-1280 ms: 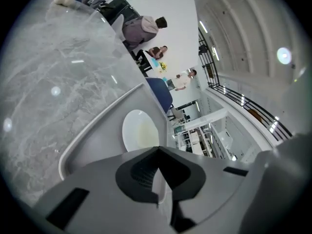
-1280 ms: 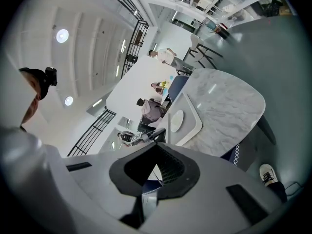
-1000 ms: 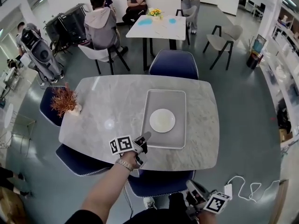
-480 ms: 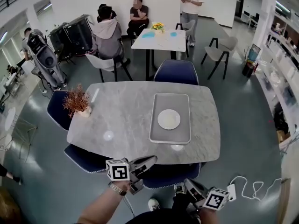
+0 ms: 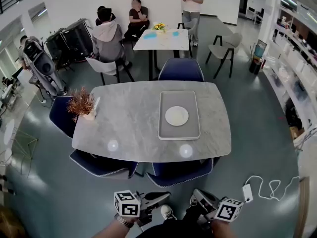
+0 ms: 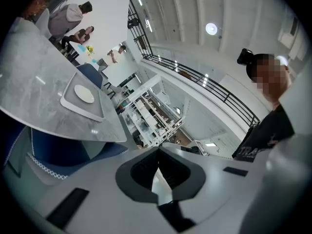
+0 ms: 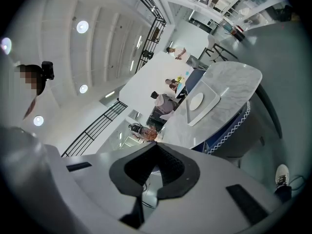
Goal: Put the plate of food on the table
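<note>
Your left claw (image 5: pixel 163 196) and right claw (image 5: pixel 197 196) sit low, close to your body, well apart from the table (image 5: pixel 124 128) — on each, the jaws are pressed together with nothing between them. The white plate (image 5: pixel 177 116) lies at the centre of the grey tray (image 5: pixel 167 131). The tray rests flat on the table's right half, with 1 blue chair (image 5: pixel 180 69) just beyond it.

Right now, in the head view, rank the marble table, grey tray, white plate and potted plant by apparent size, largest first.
1. marble table
2. grey tray
3. potted plant and white plate: these two look about alike in size, so I won't rank one above the other.
</note>
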The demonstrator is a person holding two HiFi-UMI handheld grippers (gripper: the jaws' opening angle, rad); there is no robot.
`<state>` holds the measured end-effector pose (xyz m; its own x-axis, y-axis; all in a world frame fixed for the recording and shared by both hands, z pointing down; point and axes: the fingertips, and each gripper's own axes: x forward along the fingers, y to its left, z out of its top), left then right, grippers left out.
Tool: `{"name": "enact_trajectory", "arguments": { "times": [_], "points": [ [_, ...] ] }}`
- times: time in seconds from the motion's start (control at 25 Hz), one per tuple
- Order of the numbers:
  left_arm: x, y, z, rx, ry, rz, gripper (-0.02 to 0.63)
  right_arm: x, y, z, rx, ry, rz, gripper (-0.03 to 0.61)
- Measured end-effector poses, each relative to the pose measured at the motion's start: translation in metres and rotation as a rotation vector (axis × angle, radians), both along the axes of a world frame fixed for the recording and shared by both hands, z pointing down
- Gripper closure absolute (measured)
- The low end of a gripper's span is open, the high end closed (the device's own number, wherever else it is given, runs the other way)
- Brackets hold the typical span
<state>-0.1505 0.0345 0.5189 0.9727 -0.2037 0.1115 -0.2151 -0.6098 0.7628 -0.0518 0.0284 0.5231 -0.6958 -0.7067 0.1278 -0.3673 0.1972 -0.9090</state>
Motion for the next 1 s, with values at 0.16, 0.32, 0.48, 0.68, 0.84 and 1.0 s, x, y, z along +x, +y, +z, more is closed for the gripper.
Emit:
{"name": "enact_trajectory", "arguments": {
  "times": [0.16, 0.32, 0.48, 0.68, 0.84, 1.0],
  "points": [
    [0.010, 0.028, -0.001, -0.040, 0.029, -0.016, 0.607, 0.012, 0.016, -0.003, -0.002, 0.013, 0.001, 0.568],
    [0.025, 0.046, -0.006, -0.029, 0.037, -0.040, 0.607, 0.022, 0.028, -0.009, 0.013, 0.019, -0.030, 0.568],
    [0.046, 0.066, -0.007, -0.016, 0.035, -0.081, 0.607, 0.036, 0.049, -0.013, 0.026, 0.022, -0.089, 0.568],
    [0.078, 0.098, -0.015, -0.019, 0.062, -0.115, 0.607, 0.052, 0.081, -0.015, 0.047, 0.027, -0.189, 0.568],
    [0.104, 0.126, -0.018, 0.002, 0.057, -0.115, 0.607, 0.070, 0.100, -0.016, 0.055, 0.018, -0.236, 0.568],
    [0.120, 0.144, -0.017, 0.009, 0.047, -0.133, 0.607, 0.081, 0.117, -0.020, 0.069, 0.025, -0.284, 0.568]
  ]
}}
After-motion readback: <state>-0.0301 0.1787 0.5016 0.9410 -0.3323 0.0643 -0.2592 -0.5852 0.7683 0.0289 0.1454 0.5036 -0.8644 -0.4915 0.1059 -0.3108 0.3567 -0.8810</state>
